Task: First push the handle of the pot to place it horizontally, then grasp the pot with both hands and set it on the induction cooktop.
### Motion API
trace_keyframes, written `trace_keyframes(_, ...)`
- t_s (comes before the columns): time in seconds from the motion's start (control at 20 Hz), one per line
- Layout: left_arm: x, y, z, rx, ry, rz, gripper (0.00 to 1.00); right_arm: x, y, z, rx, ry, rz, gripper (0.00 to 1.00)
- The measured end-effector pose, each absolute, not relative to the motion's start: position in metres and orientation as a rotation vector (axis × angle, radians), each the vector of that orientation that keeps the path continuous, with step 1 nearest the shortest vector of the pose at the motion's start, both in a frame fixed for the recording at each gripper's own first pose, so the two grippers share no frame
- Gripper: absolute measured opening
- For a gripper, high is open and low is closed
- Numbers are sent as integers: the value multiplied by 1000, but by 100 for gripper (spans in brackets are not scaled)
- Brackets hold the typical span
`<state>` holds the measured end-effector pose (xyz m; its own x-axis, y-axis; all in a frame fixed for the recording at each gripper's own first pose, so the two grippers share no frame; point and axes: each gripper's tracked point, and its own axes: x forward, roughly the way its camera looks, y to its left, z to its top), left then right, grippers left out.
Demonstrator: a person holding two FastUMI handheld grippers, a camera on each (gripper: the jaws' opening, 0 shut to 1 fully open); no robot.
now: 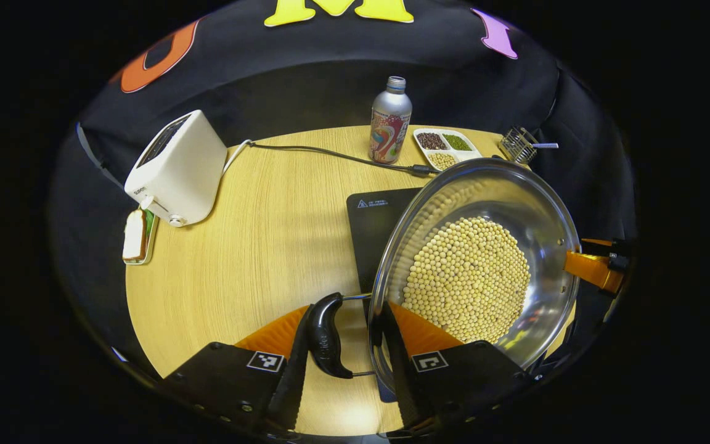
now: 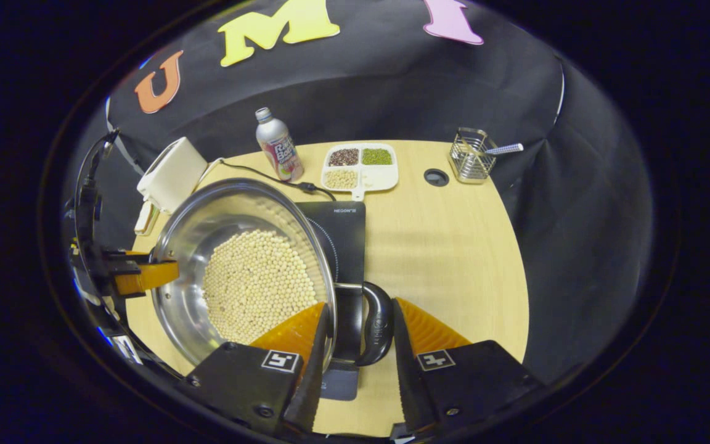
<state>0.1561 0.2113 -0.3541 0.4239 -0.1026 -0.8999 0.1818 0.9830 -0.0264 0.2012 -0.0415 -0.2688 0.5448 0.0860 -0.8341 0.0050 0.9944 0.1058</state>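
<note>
Pot [image 1: 478, 259]: it sat over the induction cooktop [image 1: 375, 234], tilted in both views; contact with the glass could not be told.
Left gripper [image 1: 346, 345]: your fingers straddled the near black handle [image 1: 325, 336], one by the pot rim; whether they pressed, I cannot tell.
Right gripper [image 2: 355, 333]: same stance around the opposite handle [image 2: 378, 324], grip likewise unclear.
Axis: handle to handle ran left–right between your hands, each equally near.
Next move: lowering level looked decisive.

Steel pot [image 1: 515, 203] of pale beans, seemingly above black cooktop [image 1: 376, 228]
</note>
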Motion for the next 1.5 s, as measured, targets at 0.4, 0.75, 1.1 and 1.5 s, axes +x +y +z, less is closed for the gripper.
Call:
trace_keyframes(0.4, 158, 210, -353, 75, 1147, -159, 60, 235, -51, -282, 75, 1018, 77, 53)
trace_keyframes(0.75, 163, 211, -359, 89, 1150, -162, 61, 243, -52, -292, 19, 1005, 109, 53)
trace_keyframes(1.1, 163, 210, -364, 94, 1113, -153, 61, 245, -53, -296, 26, 920, 101, 54)
trace_keyframes(1.5, 164, 210, -364, 96, 1102, -153, 61, 245, -52, -296, 39, 895, 94, 55)
